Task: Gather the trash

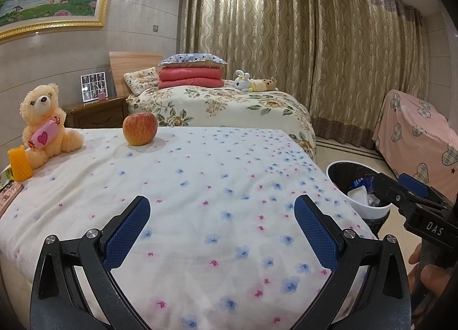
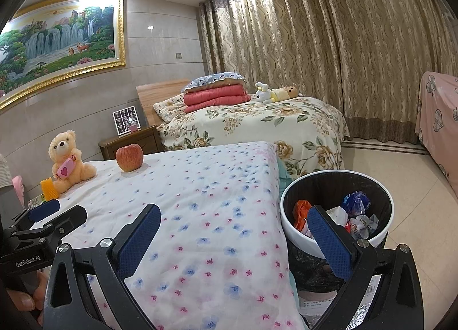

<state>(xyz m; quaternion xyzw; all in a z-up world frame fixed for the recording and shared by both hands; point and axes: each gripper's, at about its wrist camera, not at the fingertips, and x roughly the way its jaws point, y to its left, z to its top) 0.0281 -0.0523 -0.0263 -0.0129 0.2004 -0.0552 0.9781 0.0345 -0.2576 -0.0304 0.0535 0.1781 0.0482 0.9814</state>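
Note:
A white-rimmed trash bin with a black liner stands on the floor at the bed's right side, holding several crumpled wrappers; it also shows in the left wrist view. My left gripper is open and empty above the flowered bedspread. My right gripper is open and empty, its right finger over the bin and its left finger over the bed edge. An orange foam fruit net stands at the bed's far left, beside a green packet.
An apple and a teddy bear sit at the bed's far side. A second bed, a nightstand, curtains and a pink-covered object lie beyond. Paper lies on the floor under the bin.

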